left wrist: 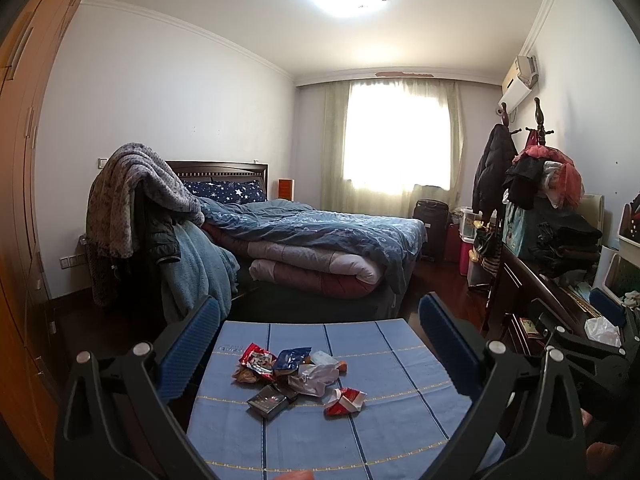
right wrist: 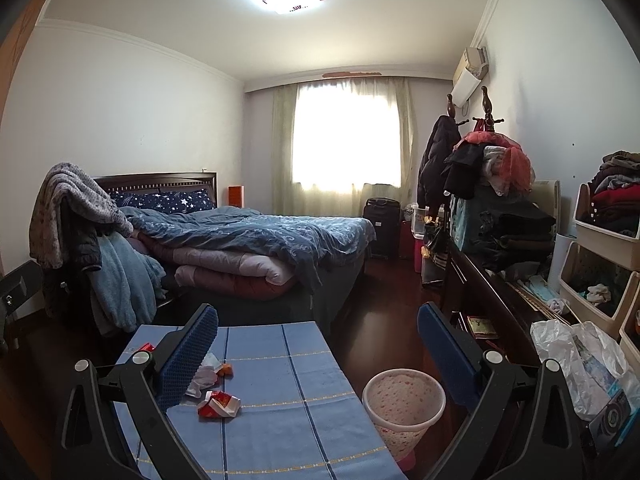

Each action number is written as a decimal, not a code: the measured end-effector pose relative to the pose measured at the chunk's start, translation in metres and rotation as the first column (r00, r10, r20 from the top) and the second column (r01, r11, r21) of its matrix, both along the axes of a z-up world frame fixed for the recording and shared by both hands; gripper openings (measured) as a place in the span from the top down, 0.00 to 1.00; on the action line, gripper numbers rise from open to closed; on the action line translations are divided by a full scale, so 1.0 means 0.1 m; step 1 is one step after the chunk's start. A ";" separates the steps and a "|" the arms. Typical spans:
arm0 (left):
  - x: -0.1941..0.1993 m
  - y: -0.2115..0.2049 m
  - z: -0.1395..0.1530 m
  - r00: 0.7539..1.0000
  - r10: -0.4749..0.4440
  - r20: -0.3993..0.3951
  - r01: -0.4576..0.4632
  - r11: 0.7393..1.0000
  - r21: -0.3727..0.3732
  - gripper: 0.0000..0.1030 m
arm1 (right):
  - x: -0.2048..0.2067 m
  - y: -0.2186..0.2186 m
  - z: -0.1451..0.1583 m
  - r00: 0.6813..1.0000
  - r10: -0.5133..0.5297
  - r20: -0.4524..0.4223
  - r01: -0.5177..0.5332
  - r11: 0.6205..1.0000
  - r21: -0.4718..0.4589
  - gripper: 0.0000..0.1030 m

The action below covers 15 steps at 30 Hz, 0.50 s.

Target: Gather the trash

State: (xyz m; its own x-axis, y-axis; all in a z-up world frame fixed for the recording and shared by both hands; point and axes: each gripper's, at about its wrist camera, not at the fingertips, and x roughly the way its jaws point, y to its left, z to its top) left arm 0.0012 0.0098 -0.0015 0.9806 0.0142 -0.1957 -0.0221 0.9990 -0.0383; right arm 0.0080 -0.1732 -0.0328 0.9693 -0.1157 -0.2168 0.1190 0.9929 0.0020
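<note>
Loosely heaped crumpled wrappers (left wrist: 296, 376) lie on the blue cloth (left wrist: 400, 368).

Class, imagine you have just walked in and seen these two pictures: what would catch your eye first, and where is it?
First, the pile of crumpled wrappers in the middle of the blue cloth-covered table, between the open jaws of the left gripper. Next, the pale wastebasket on the dark floor just right of the table, framed by the open right gripper. Behind, a bright curtained window glares beyond the unmade bed.
</note>
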 end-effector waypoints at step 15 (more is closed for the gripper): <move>0.06 0.02 -0.06 1.000 0.001 -0.010 -0.001 1.000 -0.001 0.03 | 0.03 -0.03 -0.03 1.000 0.001 -0.010 -0.001 1.000 -0.005 0.03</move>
